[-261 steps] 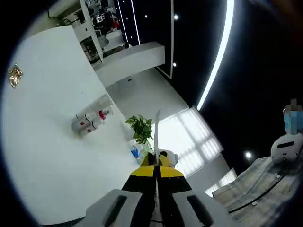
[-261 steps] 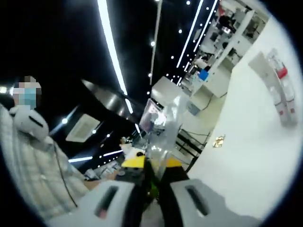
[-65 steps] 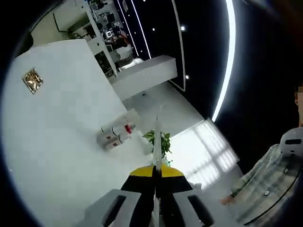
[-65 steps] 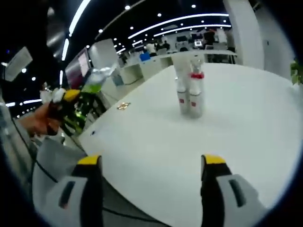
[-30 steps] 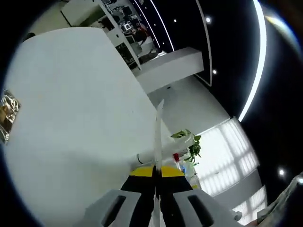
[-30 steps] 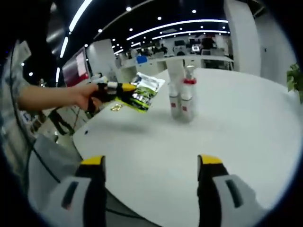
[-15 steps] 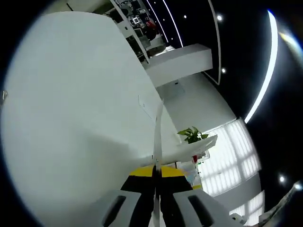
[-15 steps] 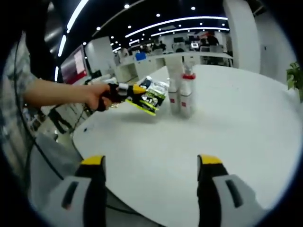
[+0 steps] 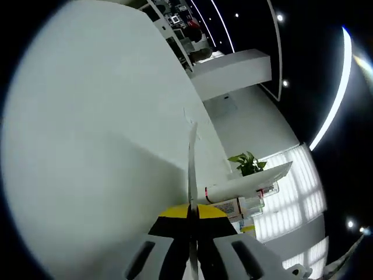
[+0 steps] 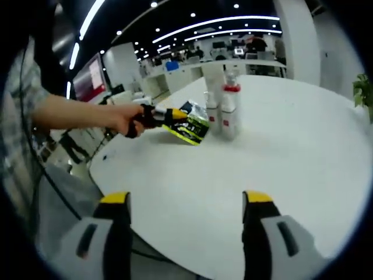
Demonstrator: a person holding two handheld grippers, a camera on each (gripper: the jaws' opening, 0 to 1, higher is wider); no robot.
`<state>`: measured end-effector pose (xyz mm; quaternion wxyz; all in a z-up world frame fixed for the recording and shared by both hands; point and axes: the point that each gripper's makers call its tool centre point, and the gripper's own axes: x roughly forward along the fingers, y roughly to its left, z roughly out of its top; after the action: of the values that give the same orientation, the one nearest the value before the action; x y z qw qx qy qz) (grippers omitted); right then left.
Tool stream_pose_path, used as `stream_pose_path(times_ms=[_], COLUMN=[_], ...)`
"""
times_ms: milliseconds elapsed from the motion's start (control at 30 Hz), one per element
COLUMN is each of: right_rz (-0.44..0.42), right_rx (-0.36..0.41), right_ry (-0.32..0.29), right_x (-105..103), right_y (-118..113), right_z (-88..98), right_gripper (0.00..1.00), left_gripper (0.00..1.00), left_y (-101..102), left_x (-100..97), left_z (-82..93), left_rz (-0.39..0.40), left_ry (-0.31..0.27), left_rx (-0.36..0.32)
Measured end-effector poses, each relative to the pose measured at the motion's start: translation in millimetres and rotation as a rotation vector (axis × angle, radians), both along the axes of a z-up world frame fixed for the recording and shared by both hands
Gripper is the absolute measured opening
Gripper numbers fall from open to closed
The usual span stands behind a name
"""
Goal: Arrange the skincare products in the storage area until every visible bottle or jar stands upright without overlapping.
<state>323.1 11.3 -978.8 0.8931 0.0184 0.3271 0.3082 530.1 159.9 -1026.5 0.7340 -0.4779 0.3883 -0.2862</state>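
My left gripper (image 9: 191, 211) is shut on a flat sachet (image 9: 190, 166), which I see edge-on as a thin pale strip rising from the jaws. In the right gripper view a hand holds that left gripper (image 10: 173, 120) low over the white table (image 10: 280, 175), and the sachet (image 10: 191, 126) shows green and black. It hangs just left of a tight cluster of upright white bottles (image 10: 223, 112), one with a red collar. The same bottles (image 9: 242, 199) show close on the right of the left gripper view. My right gripper (image 10: 186, 204) stands open over the table's near edge, holding nothing.
The round white table has bare surface in front of and to the right of the bottles. A green plant (image 10: 366, 93) stands past its right side and appears beyond the bottles (image 9: 247, 164). Desks and shelving fill the far room. A person's arm (image 10: 76, 114) reaches in from the left.
The left gripper has carried the sachet rightward and lower, close up beside the bottles. The right gripper has stayed open in place.
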Motion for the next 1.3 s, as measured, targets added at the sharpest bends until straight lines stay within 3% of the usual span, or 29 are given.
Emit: stream_pose_path(times_ms=[267, 367, 467, 700, 967, 1067, 1300], right_rz=[0.004, 0.000, -0.005, 0.006, 0.016, 0.016, 0.018], right_rx=[-0.005, -0.010, -0.009, -0.015, -0.023, -0.022, -0.031], right_ry=[0.009, 0.012, 0.014, 0.022, 0.034, 0.033, 0.034], right_x=[-1, -1, 0, -2, -4, -4, -4], right_y=[0, -1, -2, 0, 1, 1, 0], right_z=[-1.5, -2.4, -2.6, -4.7, -7.3, -7.2, -8.5], right_gripper=[0.74, 0.74, 0.73, 0.73, 0.73, 0.72, 0.72], left_gripper=[0.04, 0.13, 0.27, 0.41, 0.54, 0.61, 0.61], left_y=[6, 8, 8, 5, 9, 7, 10], left_x=[8.5, 8.6, 6.8, 6.7, 5.1, 4.1, 0.8], left_z=[-8.5, -10.3, -14.4, -7.9, -12.8, -12.7, -16.6], left_rz=[0.039, 0.038, 0.032, 0.018, -0.062, -0.078, -0.098], left_ry=[0.017, 0.011, 0.013, -0.071, -0.202, -0.229, -0.248], left_rx=[0.056, 0.102, 0.141, 0.206, 0.452, 0.500, 0.571])
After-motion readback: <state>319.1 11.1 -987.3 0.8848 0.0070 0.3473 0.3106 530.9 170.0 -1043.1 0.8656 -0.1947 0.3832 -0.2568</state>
